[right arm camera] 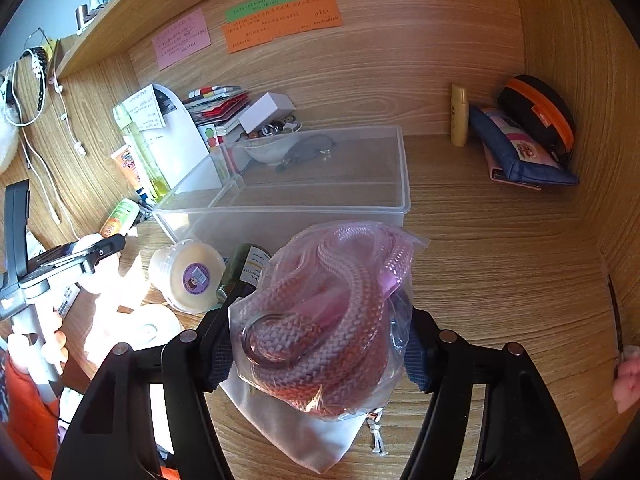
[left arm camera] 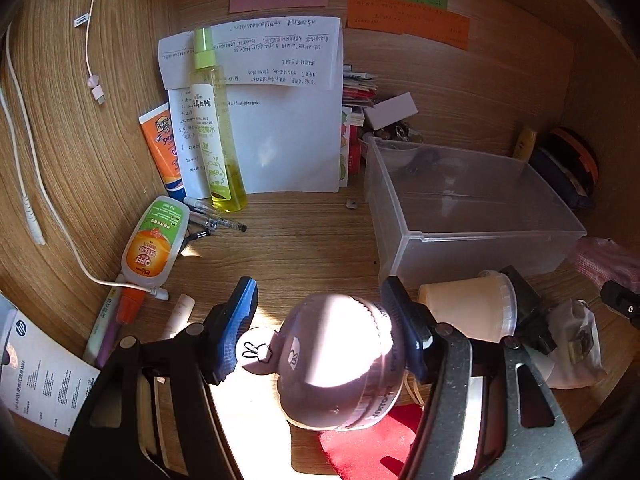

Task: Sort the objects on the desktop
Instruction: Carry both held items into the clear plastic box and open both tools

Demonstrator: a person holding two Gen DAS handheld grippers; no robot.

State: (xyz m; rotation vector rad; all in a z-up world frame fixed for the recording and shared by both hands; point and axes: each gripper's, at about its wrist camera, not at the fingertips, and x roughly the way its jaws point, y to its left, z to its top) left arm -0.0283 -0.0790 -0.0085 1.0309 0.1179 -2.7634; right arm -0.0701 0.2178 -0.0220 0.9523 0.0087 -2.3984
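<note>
My left gripper (left arm camera: 320,328) is open around a round lilac container (left arm camera: 340,364) with a bunny tag; its right finger touches the container and the left one stands apart. My right gripper (right arm camera: 316,340) is shut on a clear bag of pink braided cord (right arm camera: 324,320), held above the desk just in front of the empty clear plastic bin (right arm camera: 288,196), which also shows in the left wrist view (left arm camera: 472,216). A cream tub (right arm camera: 188,276) and a dark bottle (right arm camera: 244,272) lie next to the bin's front left corner.
A yellow spray bottle (left arm camera: 216,128), sunscreen tube (left arm camera: 162,148), OFF bottle (left arm camera: 156,240), pens (left arm camera: 212,220) and papers (left arm camera: 280,120) crowd the back left. Pouches (right arm camera: 524,148) and a yellow tube (right arm camera: 459,116) stand at the back right. A white drawstring pouch (right arm camera: 296,436) lies under the right gripper.
</note>
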